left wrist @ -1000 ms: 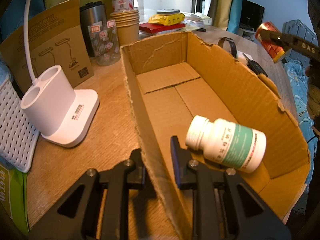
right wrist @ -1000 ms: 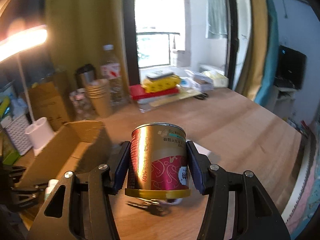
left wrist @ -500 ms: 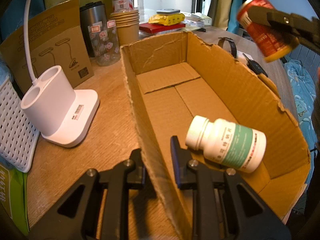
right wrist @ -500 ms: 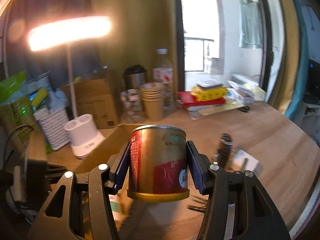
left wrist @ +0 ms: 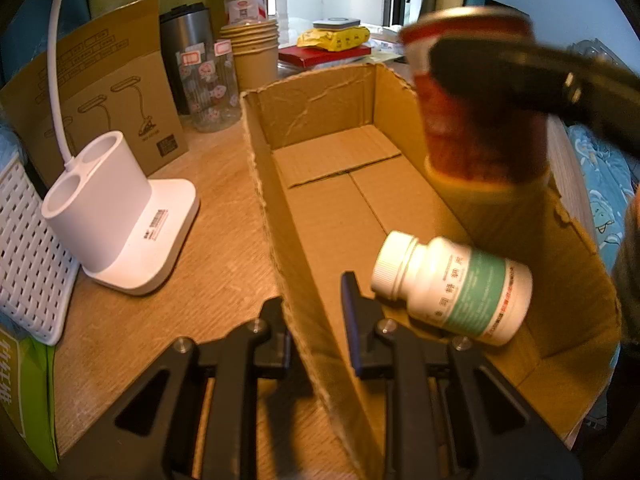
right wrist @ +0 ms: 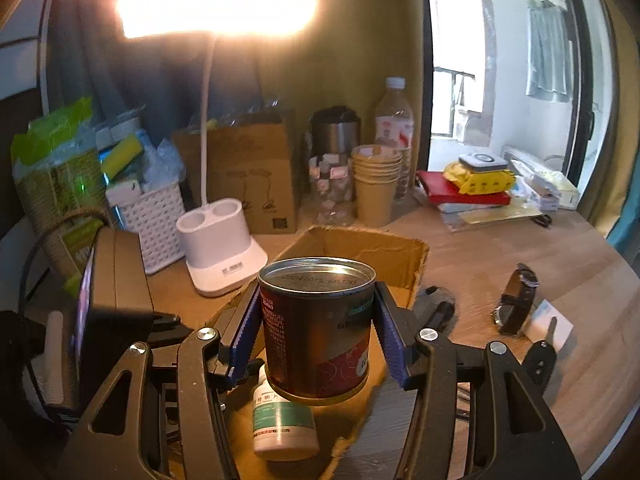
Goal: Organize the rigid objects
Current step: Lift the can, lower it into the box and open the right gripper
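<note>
Right wrist view: right gripper clamping red can above cardboard box; pill bottle at six o'clock. Left gripper pinching box wall.

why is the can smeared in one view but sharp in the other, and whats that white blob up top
Left wrist view: the can and the right gripper holding it are motion-blurred, while the box and bottle stay crisp. Right wrist view: the can rides with that camera, so it looks sharp; the blob is the lit lamp head, overexposed and flaring.

Wooden table — cardboard box, lamp base
</note>
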